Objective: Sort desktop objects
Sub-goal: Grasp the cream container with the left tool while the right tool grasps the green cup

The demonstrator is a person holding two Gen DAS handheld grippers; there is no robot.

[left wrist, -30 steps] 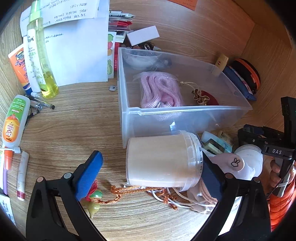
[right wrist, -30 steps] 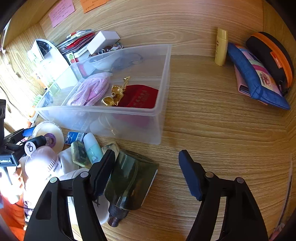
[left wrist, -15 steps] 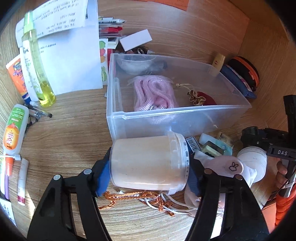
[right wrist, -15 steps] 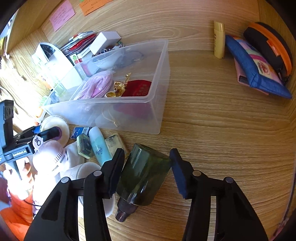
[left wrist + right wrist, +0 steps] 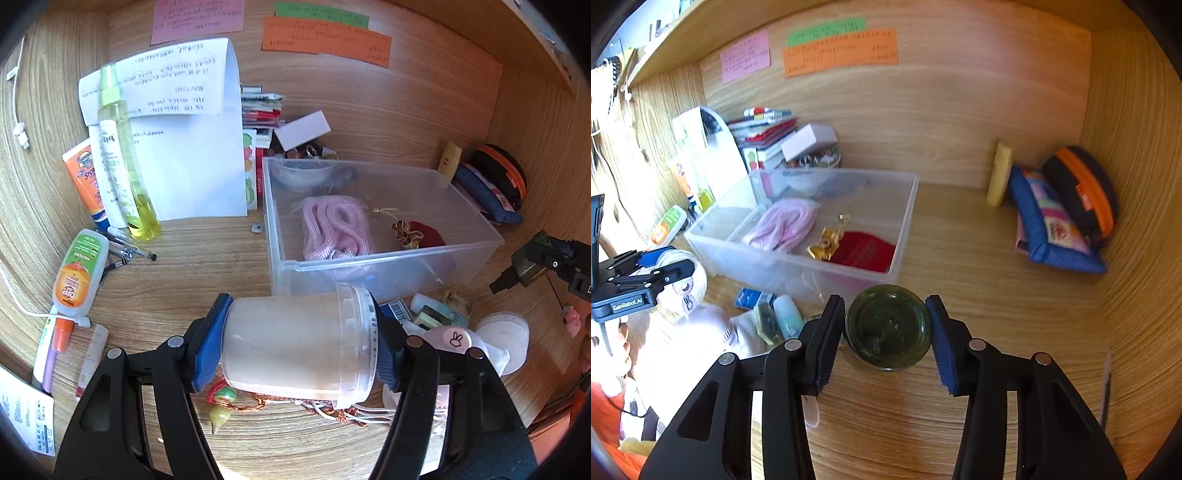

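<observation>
Left hand-held gripper (image 5: pixel 301 341) is clamped on a translucent tub (image 5: pixel 295 345), blue pads pressing base and lid. The tub's long axis runs crosswise btwn the pads, lid end toward the right of the left wrist view, base toward the left; it sits clear of the worktop (image 5: pixel 192 273), above a tangle of orange cord (image 5: pixel 266 400) and white cable. Jaws closed onto it within the last second.

Right hand-held gripper (image 5: pixel 888 328) grips a dark green bottle (image 5: pixel 888 326), w/ pads on opposite sides of its round body. Bottle's long axis points along the fingers, flat base facing away from the camera; its neck end is hidden from this view. Jaws have just been closing on it.

Just beyond both stands a clear plastic bin (image 5: pixel 476 251) holding a pink rope bundle (image 5: pixel 334 229), a red pouch (image 5: pixel 864 253) w/ gold trim and a small bowl. Near the bin's front wall lie small items: a pale blue tube, a barcode box, a white-pink gadget. Far left in the left wrist view: a yellow spray bottle (image 5: pixel 123 158), an orange sunscreen tube, pens, papers. Right corner: a blue pouch (image 5: pixel 1049 229) and an orange-black case (image 5: pixel 1082 190) against the back wall, a yellow tube upright beside them.
</observation>
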